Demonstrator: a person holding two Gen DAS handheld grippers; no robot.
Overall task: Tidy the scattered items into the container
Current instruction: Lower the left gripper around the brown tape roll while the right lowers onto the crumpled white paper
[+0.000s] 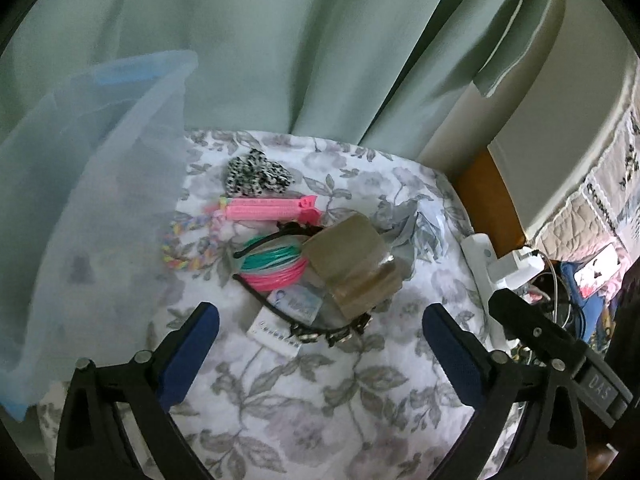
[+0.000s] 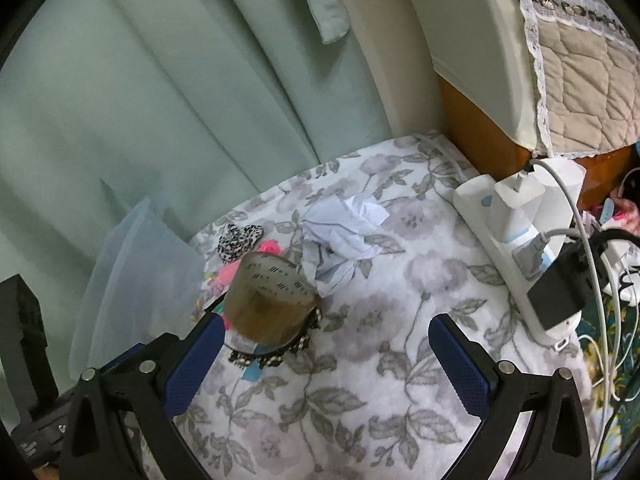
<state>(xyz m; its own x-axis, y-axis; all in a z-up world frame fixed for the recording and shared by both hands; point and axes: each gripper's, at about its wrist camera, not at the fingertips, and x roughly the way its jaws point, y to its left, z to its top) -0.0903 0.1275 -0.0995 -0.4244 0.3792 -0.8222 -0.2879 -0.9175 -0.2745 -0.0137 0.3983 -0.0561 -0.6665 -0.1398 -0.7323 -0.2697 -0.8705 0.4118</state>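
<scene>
Both claws, left claw (image 1: 320, 344) and right claw (image 2: 326, 354), hung released, empty. Tape roll (image 1: 352, 264) looked stiff, light; best pinched across its wall, then into the container (image 1: 100, 200).

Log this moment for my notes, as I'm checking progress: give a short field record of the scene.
surface: floral cloth
container: clear bin, left of the pile
tape roll: on top of the pile
scrunchie: on cloth, beyond the pink comb
cord coil: teal and pink, beside the tape roll
crumpled paper: on cloth, right of the pile
left gripper: open, holding nothing
right gripper: open, holding nothing
power strip: right edge
</scene>
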